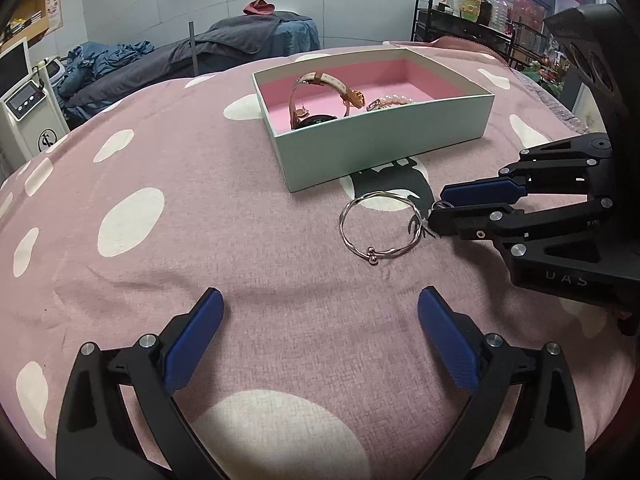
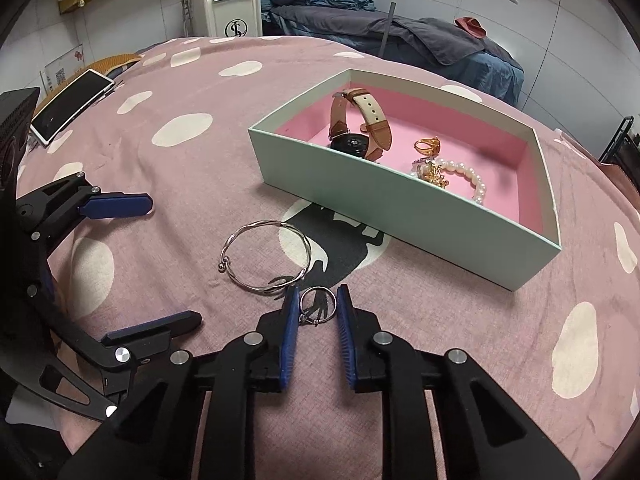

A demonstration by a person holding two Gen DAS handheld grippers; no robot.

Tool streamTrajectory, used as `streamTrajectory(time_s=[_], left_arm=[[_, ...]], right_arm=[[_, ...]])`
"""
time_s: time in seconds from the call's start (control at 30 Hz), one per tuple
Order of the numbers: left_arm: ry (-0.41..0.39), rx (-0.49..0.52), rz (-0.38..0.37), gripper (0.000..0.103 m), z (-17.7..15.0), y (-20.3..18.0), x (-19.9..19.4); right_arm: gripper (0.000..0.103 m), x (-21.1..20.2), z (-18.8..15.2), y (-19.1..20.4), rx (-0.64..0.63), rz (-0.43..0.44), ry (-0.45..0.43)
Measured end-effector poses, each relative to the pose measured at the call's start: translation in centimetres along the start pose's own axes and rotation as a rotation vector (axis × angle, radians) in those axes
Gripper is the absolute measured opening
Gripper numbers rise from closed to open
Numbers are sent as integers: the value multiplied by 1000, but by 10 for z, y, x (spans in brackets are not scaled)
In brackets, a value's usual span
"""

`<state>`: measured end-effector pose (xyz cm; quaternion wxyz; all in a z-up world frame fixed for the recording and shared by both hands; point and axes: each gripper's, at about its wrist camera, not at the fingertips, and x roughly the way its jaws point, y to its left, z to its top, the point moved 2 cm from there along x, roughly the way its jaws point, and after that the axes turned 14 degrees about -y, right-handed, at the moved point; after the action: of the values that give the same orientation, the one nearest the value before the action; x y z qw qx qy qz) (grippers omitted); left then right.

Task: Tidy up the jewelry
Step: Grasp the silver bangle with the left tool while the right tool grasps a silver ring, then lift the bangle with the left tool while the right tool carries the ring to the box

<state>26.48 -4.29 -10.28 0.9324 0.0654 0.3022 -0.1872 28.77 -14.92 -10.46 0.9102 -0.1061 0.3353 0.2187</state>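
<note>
A pale green box [image 1: 384,148] [image 2: 400,208] with a pink lining holds a brown-strap watch [image 1: 320,96] [image 2: 360,124], a pearl bracelet [image 2: 464,176] [image 1: 394,101] and a gold ring [image 2: 427,146]. A silver twisted bangle [image 1: 380,226] [image 2: 266,256] lies on the cloth in front of the box. My right gripper [image 2: 318,300] [image 1: 436,206] is closed on a small silver ring [image 2: 318,304] beside the bangle. My left gripper [image 1: 320,308] [image 2: 172,260] is open and empty, near the bangle.
The pink cloth [image 1: 200,220] with white spots covers the whole surface. A tablet [image 2: 70,104] lies at its far left edge. A white machine [image 2: 230,4], beds with dark blankets and a bottle shelf [image 1: 468,4] stand beyond.
</note>
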Motion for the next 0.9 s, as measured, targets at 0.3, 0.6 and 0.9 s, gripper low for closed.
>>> streamTrajectory(time_s=[0.3,0.6,0.9], left_arm=[[15,-6,-37,87,10,-7,15],[39,-26,-99,80,23,-13,35],[36,-22,-137,64,31,-21,43]], right_arm=[[19,-9,-3,-14,62,-40,-13],[19,-14,-7,-19,89,-47,-18],[19,-13,-8,-22,107,-49,-24]])
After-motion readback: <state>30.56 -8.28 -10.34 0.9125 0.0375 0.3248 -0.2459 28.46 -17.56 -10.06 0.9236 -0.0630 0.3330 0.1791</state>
